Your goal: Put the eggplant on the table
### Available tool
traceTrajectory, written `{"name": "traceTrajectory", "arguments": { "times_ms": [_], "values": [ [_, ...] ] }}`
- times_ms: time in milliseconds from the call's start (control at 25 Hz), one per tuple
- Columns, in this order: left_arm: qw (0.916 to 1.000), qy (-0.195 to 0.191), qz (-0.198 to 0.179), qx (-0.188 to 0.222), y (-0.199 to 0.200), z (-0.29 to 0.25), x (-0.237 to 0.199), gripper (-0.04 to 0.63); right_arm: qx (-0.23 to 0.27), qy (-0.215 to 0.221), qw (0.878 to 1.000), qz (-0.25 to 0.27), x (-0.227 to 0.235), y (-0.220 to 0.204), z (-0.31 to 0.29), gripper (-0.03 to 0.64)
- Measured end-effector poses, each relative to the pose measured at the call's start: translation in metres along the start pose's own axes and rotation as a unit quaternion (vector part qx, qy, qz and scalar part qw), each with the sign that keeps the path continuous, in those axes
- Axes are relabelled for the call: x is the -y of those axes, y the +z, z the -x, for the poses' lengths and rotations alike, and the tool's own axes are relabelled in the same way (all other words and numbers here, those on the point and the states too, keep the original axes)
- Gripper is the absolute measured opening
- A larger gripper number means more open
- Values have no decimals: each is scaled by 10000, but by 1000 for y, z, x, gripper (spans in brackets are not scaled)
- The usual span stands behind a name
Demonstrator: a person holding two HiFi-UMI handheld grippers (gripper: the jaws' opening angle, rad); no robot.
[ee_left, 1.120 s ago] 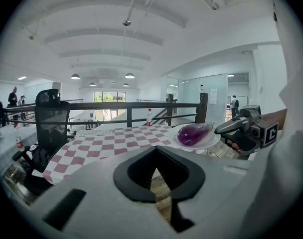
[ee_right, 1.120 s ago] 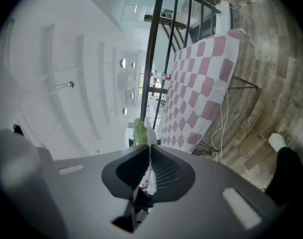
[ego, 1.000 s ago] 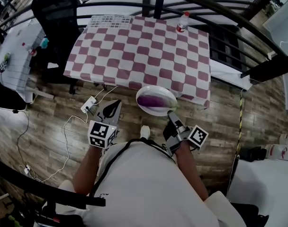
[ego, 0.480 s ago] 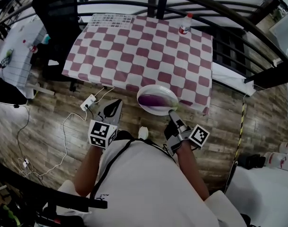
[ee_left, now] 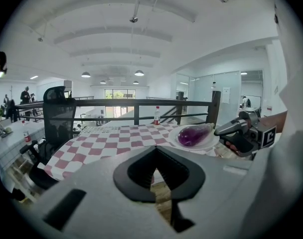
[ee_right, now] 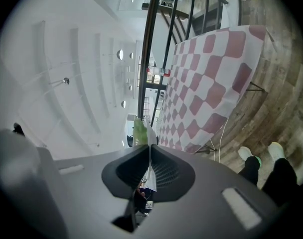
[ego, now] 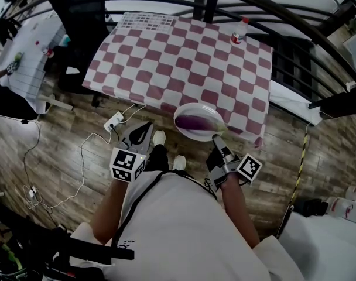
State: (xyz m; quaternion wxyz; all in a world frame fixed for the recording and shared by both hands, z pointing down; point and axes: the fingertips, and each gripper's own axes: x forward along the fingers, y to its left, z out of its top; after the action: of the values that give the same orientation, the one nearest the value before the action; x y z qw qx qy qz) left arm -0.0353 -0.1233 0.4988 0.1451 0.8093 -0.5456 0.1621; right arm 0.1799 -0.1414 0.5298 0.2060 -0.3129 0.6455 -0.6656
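While the right gripper (ego: pixel 216 139) has its jaws pressed together on the near rim of a white plate (ego: pixel 199 108), the purple eggplant (ego: pixel 194 122) lies lengthwise on that plate, its green stem end pointing toward the gripper. In the head view, the plate sits at the near edge of the table (ego: pixel 178 57), which is covered with a red-and-white checked cloth. Part of the plate is over the cloth and part is over the wooden floor (ego: pixel 67 151). Whether it rests on the cloth or is held just above it cannot be told. The left gripper (ego: pixel 144 130) is off to the left of the plate, over the floor and clear of the table, its jaws closed tip to tip with nothing between them. A small bottle (ego: pixel 239 32) stands near the table's far edge, well apart from the plate.
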Motion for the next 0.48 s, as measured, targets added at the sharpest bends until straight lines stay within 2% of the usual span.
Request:
{"name": "traceTrajectory", "arguments": {
  "times_ms": [200, 480],
  "values": [
    [10000, -45, 26, -22, -3, -10, -4, 5, 35, -21, 10000, -76, 3, 2, -9, 21],
    [9999, -100, 3, 19, 18, -34, -25, 5, 40, -40, 10000, 13, -9, 21, -40, 21]
  ]
}}
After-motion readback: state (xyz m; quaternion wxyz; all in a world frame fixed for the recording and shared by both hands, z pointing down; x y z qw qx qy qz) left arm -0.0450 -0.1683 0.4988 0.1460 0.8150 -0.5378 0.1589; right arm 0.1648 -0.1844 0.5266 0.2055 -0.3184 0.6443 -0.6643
